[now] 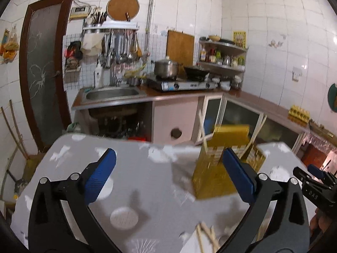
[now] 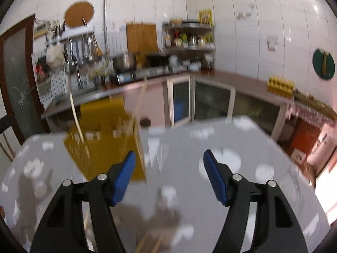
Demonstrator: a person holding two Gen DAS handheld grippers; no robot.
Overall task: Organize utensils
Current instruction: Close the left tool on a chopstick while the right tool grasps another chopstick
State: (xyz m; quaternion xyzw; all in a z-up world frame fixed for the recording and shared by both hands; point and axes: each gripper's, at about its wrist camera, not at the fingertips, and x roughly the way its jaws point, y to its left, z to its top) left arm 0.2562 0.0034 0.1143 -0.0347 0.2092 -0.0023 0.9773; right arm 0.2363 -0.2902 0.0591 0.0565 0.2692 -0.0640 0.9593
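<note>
Both the left hand-held gripper (image 1: 168, 172) and the right hand-held gripper (image 2: 169, 176) are held wide apart, empty, above the tabletop (image 1: 137, 179). A yellow holder (image 1: 219, 168) with chopsticks (image 1: 203, 135) is seen standing there; loose chopsticks (image 1: 205, 238) lie nearby.

The yellow utensil holder (image 1: 219, 164) looked like perforated plastic, and pale wooden chopsticks (image 1: 203, 135) were seen in it. Ribbed blue pads (image 1: 101, 175) were fitted on matt black plastic arms. The table (image 1: 147, 181) was covered in smooth grey patterned cloth. The wall tiles (image 1: 273, 21) were glossy.
</note>
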